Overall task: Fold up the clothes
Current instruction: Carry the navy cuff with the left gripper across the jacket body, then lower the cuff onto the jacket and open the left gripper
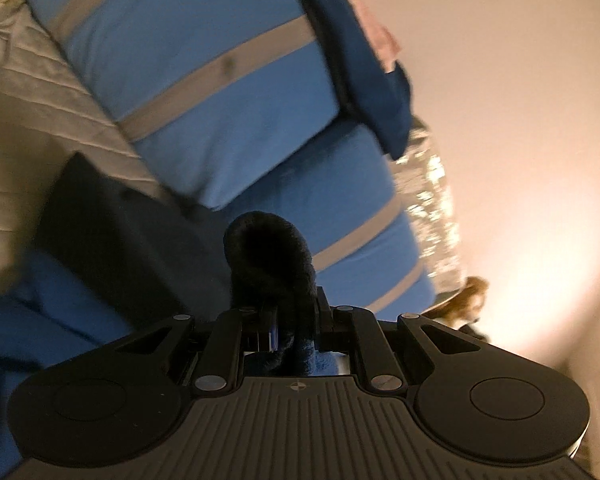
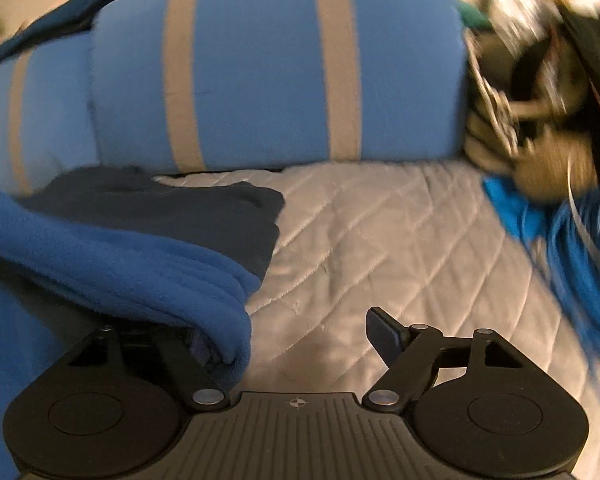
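Quilted grey bed [image 2: 400, 240], largest surface, carrying everything. Two blue pillows [image 2: 284, 64] with tan stripes along its far edge, one overlapping the other. Tangle of bright blue cord [image 2: 572, 240] and blurred clutter at far right corner; contents not readable.

On left side of bed: one blue fleece [image 2: 140, 264], thick, bunched in soft rolled layers, lapping over one dark garment [image 2: 188, 208] lying flat and squared, apparently folded. One further dark blue cloth [image 1: 364, 60] draped behind pillows.

Left gripper [image 1: 296, 320]: closed tight on a loop of dark plush fabric [image 1: 268, 256] standing up between the fingers; which garment it belongs to not clear.

Right gripper [image 2: 300, 340]: spread wide, nothing between; left finger hidden under fleece edge, right finger [image 2: 384, 336] over bare quilt.

Handling, as judged: fleece light, limp, grippy, prone to sagging and bunching; no fragility. Best hold at a hem or corner, through a single layer.
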### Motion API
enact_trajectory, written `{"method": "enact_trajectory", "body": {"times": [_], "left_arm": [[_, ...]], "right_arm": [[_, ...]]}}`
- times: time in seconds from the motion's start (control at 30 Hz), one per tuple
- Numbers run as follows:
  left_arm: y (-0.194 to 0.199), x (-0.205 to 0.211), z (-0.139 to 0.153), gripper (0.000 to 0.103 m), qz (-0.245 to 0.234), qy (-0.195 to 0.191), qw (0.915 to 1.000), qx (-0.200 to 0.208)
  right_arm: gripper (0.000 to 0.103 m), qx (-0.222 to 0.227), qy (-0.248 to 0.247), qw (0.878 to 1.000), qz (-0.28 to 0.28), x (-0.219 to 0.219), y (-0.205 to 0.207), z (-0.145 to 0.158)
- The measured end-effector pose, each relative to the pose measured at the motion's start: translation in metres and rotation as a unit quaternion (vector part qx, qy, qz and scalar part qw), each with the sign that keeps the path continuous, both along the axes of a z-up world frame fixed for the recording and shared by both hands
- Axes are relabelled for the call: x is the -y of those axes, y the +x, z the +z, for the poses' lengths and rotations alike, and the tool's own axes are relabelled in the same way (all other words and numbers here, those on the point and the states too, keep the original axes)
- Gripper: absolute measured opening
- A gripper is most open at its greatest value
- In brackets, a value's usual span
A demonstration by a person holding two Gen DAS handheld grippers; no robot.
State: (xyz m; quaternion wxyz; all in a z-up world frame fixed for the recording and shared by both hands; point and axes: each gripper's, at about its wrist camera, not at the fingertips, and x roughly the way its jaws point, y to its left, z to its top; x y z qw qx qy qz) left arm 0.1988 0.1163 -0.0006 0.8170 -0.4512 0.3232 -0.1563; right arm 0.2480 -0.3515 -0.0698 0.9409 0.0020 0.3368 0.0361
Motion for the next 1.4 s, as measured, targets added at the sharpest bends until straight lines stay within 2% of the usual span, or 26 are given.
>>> {"method": "enact_trajectory", "body": {"times": [0.1,0.3,0.47,0.6,0.67,0.9,0.97,1.0,1.03,1.07,1.1,1.13,1.2,1.3,1.4], "left_arm": [[0.001,-0.009,-0.015,0.015,-0.018,0.017,0.9995,-0.018],[-0.008,-0.024,-0.046,0.015,-0.050,0.106,0.9923,-0.042],[-0.017,-0.026,-0.076,0.015,-0.075,0.169,0.9802,-0.071],[-0.017,-0.024,-0.098,0.015,-0.086,0.220,0.9674,-0.091],[-0.017,-0.021,-0.106,0.016,-0.090,0.236,0.9627,-0.098],[-0.022,-0.006,-0.117,0.016,-0.102,0.306,0.9426,-0.085],[-0.026,-0.002,-0.114,0.016,-0.102,0.324,0.9380,-0.070],[-0.029,0.000,-0.112,0.016,-0.103,0.333,0.9353,-0.060],[-0.031,0.002,-0.108,0.016,-0.104,0.342,0.9328,-0.049],[-0.034,0.004,-0.104,0.016,-0.105,0.350,0.9303,-0.037],[-0.038,0.004,-0.097,0.016,-0.103,0.355,0.9290,-0.023],[-0.041,0.004,-0.090,0.016,-0.101,0.360,0.9274,-0.010],[-0.049,0.003,-0.074,0.016,-0.096,0.369,0.9242,0.023],[-0.058,-0.007,-0.054,0.016,-0.078,0.368,0.9245,0.062],[-0.055,-0.010,-0.057,0.016,-0.079,0.386,0.9172,0.057]], "right_arm": [[0.079,0.013,-0.039,0.999,0.020,-0.005,-0.001,0.006],[0.078,0.027,-0.071,0.996,0.037,-0.016,-0.003,0.007],[0.081,0.037,-0.115,0.991,0.055,-0.029,-0.006,0.005],[0.089,0.045,-0.149,0.985,0.070,-0.036,-0.008,0.004],[0.090,0.045,-0.165,0.982,0.079,-0.040,-0.009,0.004],[0.090,0.045,-0.187,0.975,0.113,-0.044,-0.015,0.005],[0.083,0.043,-0.179,0.975,0.123,-0.043,-0.016,0.006],[0.070,0.040,-0.171,0.976,0.131,-0.043,-0.017,0.006],[0.052,0.035,-0.164,0.976,0.141,-0.044,-0.018,0.007],[0.042,0.031,-0.160,0.975,0.151,-0.046,-0.019,0.007],[0.024,0.028,-0.158,0.974,0.162,-0.048,-0.021,0.007],[0.015,0.028,-0.157,0.972,0.172,-0.052,-0.024,0.008],[0.014,0.049,-0.169,0.969,0.174,-0.058,-0.030,0.012],[0.013,0.069,-0.179,0.965,0.179,-0.062,-0.037,0.014],[0.015,0.071,-0.205,0.956,0.198,-0.070,-0.042,0.010]]}}
